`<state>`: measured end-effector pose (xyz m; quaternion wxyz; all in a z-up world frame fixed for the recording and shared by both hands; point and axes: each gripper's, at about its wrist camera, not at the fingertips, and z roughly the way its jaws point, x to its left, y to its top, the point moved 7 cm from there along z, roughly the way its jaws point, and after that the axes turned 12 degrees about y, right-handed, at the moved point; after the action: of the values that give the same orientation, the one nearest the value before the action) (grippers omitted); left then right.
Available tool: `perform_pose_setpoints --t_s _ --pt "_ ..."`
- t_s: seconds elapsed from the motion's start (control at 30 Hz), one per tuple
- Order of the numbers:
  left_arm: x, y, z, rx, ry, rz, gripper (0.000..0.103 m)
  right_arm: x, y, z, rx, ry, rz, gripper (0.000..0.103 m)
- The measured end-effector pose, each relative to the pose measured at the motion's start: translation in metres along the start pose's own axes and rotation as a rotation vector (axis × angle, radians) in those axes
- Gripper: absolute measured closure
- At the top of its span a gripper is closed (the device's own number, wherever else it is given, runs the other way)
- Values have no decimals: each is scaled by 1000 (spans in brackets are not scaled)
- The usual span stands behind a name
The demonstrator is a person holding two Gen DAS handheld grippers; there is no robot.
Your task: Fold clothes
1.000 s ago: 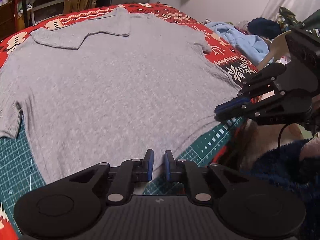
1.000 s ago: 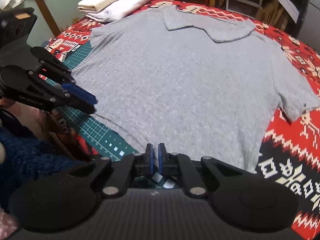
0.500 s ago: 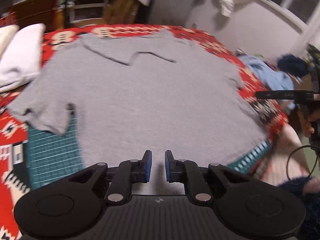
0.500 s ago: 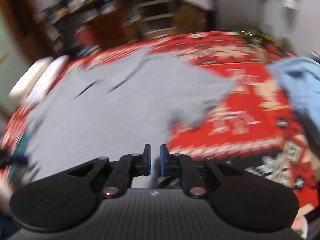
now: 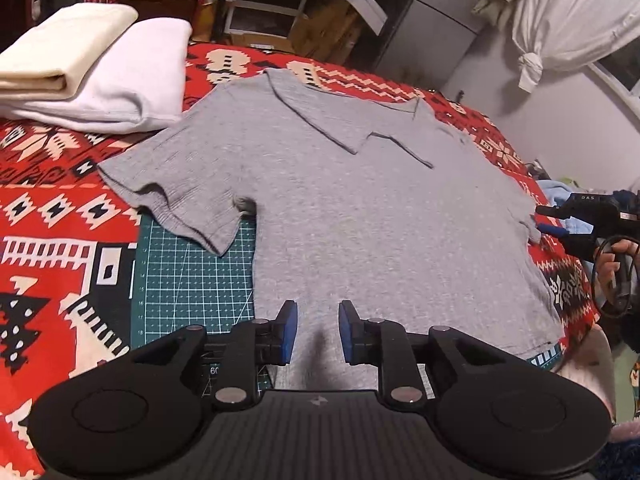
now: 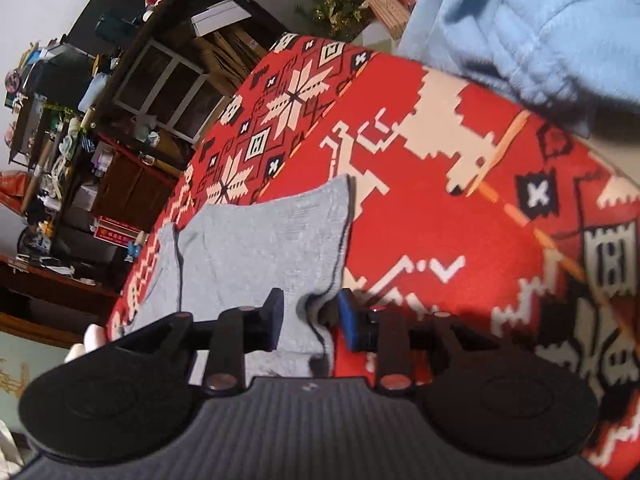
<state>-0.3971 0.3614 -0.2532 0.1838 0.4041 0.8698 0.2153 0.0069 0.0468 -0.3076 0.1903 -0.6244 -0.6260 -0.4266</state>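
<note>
Grey collared knit shirt [image 5: 360,208] flat on red patterned bed | left claw [image 5: 317,332] released above hem | right claw [image 6: 310,320] released, straddling sleeve [image 6: 280,240] | risk: shallow bite slips off.

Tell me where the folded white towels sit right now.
In the left wrist view the folded white towels lie at the upper left on the red patterned blanket, just beyond the grey shirt, nearest its sleeve on that side.

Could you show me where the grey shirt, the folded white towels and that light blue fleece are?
grey shirt [image 5: 360,208], left wrist view, middle of its body.
folded white towels [image 5: 120,76], left wrist view, top of the lower white one.
light blue fleece [image 6: 532,20], right wrist view, middle of the bunched fabric.
</note>
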Motion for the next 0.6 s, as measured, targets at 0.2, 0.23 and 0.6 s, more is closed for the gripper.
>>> perform_pose_setpoints --t_s 0.2,0.23,0.6 --pt "-1 3 3 8 -1 -10 80 -2 1 11 11 -92 -17 101" --pt "-1 4 2 5 0 -7 80 -3 1 10 7 -100 -5 101" --pt "15 6 5 6 9 -50 79 -12 -4 -4 -2 -133 29 102"
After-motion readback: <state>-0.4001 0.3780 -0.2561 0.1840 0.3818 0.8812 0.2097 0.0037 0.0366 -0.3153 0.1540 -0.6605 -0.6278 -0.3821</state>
